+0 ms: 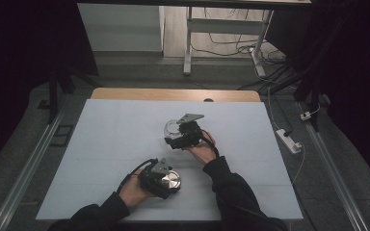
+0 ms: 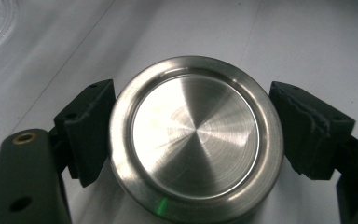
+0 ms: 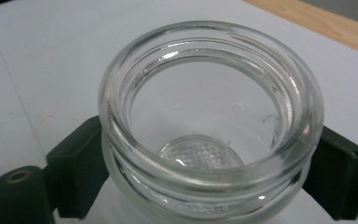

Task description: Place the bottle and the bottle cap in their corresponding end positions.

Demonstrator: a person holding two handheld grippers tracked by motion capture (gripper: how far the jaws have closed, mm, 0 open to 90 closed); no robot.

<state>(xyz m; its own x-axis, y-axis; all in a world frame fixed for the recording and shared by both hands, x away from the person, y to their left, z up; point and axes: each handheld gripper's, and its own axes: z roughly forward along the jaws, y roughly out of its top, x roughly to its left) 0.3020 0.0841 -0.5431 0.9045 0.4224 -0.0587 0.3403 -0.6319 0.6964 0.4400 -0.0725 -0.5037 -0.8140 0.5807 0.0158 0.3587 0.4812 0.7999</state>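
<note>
A round brushed-metal lid point(image 1: 171, 180) lies flat on the white table point(image 1: 106, 144) near the front edge. My left gripper point(image 1: 165, 184) straddles the lid point(image 2: 196, 140). Its black pads point(image 2: 88, 126) sit close beside the lid's rim, slightly parted, with no clear press on it. Farther back, an empty clear glass jar point(image 1: 172, 128) stands upright with its mouth open. My right gripper point(image 1: 174, 135) reaches around the jar point(image 3: 209, 116) from the near side. Those jaws flank the jar's neck, held loosely apart. A hand holds each gripper.
A wooden strip point(image 1: 173, 94) edges the table's far side. Beyond it stand white desk legs point(image 1: 188, 48) among floor cables. A power strip point(image 1: 289, 141) lies on the floor to the right. Metal rails point(image 1: 29, 163) run along both sides of the table.
</note>
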